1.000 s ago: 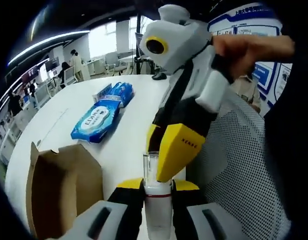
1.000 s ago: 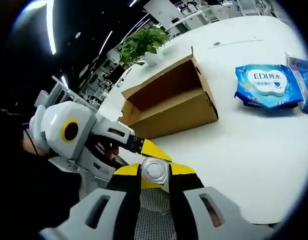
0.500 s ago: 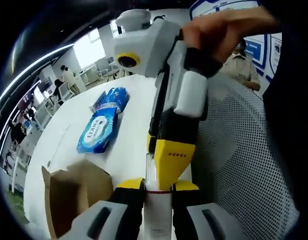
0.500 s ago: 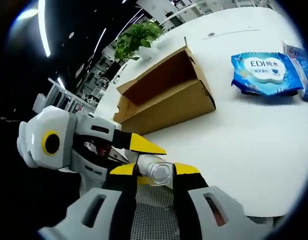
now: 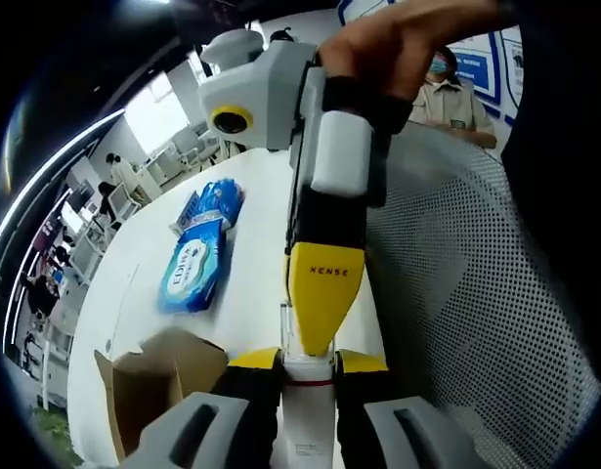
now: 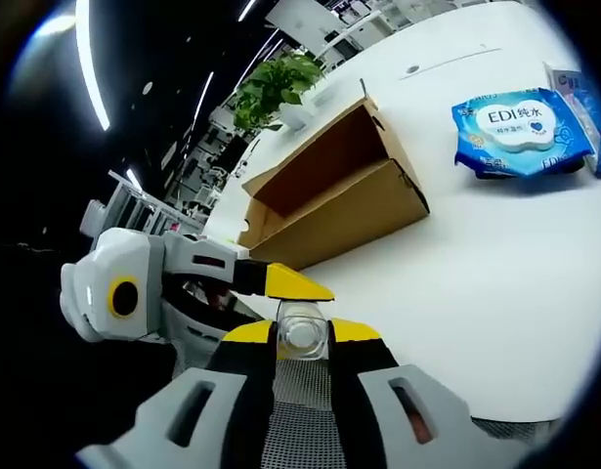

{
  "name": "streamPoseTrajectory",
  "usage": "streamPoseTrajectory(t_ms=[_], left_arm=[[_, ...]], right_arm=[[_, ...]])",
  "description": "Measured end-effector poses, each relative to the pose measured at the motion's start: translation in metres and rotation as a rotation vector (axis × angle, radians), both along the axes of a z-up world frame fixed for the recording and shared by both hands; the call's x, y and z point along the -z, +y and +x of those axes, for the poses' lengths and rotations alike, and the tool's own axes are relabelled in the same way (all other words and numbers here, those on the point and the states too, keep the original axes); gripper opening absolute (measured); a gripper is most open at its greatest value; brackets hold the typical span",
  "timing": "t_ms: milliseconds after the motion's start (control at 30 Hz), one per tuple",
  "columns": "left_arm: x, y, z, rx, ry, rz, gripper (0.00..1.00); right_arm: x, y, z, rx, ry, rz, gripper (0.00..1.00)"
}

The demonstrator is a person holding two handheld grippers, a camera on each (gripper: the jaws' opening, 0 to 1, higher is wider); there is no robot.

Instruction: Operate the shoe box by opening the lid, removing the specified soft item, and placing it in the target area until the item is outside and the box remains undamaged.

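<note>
The blue wipes pack (image 6: 520, 131) on the table (image 6: 456, 274) reads "EDI" followed by Chinese characters. The right tool's (image 5: 315, 337) yellow jaw carries the word "KENSE". Wall posters' (image 5: 473, 68) print is too small to read.

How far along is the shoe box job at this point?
Done: the cardboard box lies open on the white table, undamaged as far as visible. In hand: the left gripper and right gripper are both shut on a small clear container above a mesh chair, off the table. Left: placing the item; the target area isn't identifiable, nor whether this container came from the box.
</note>
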State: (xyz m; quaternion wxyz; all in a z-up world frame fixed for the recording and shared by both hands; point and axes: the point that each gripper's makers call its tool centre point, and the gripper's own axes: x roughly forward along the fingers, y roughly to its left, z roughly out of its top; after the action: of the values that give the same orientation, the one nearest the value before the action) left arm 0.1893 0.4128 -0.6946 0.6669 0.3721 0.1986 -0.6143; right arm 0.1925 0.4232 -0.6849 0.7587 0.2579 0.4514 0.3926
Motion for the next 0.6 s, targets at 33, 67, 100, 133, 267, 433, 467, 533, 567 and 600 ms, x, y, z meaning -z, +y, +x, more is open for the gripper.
streamPoseTrajectory(t_ms=[33,67,100,133,267,433,467,533,567,600], left_arm=[[-0.002,-0.001,0.001,-0.003,0.000,-0.005,0.21],[-0.004,-0.001,0.002,0.000,-0.007,-0.006,0.21],[-0.004,-0.002,0.003,0.004,-0.011,-0.009,0.21],[-0.005,-0.003,0.003,0.007,-0.009,-0.009,0.21],[-0.007,-0.007,-0.002,0.028,-0.010,-0.017,0.21],[-0.003,-0.011,-0.003,0.048,-0.029,0.002,0.21],[-0.002,-0.011,-0.002,0.047,-0.025,0.003,0.21],[-0.001,-0.012,-0.002,0.040,-0.021,0.001,0.21],[-0.002,-0.012,-0.002,0.036,-0.022,-0.001,0.21],[-0.002,-0.013,-0.001,0.033,-0.016,-0.004,0.21]], right_arm=[[0.000,0.001,0.000,0.002,0.003,0.008,0.20],[-0.001,0.002,-0.001,0.004,0.009,0.021,0.21],[0.000,0.003,-0.002,0.001,0.010,0.023,0.21],[0.000,0.004,-0.003,-0.007,0.003,0.024,0.22],[-0.001,0.005,0.000,-0.002,0.001,0.043,0.23],[-0.002,0.006,-0.001,0.004,0.024,0.046,0.20],[-0.002,0.005,-0.001,0.003,0.022,0.042,0.20],[-0.003,0.003,0.001,0.033,0.027,0.051,0.19],[-0.004,0.003,0.001,0.036,0.026,0.053,0.19],[-0.004,0.003,0.002,0.044,0.018,0.051,0.19]])
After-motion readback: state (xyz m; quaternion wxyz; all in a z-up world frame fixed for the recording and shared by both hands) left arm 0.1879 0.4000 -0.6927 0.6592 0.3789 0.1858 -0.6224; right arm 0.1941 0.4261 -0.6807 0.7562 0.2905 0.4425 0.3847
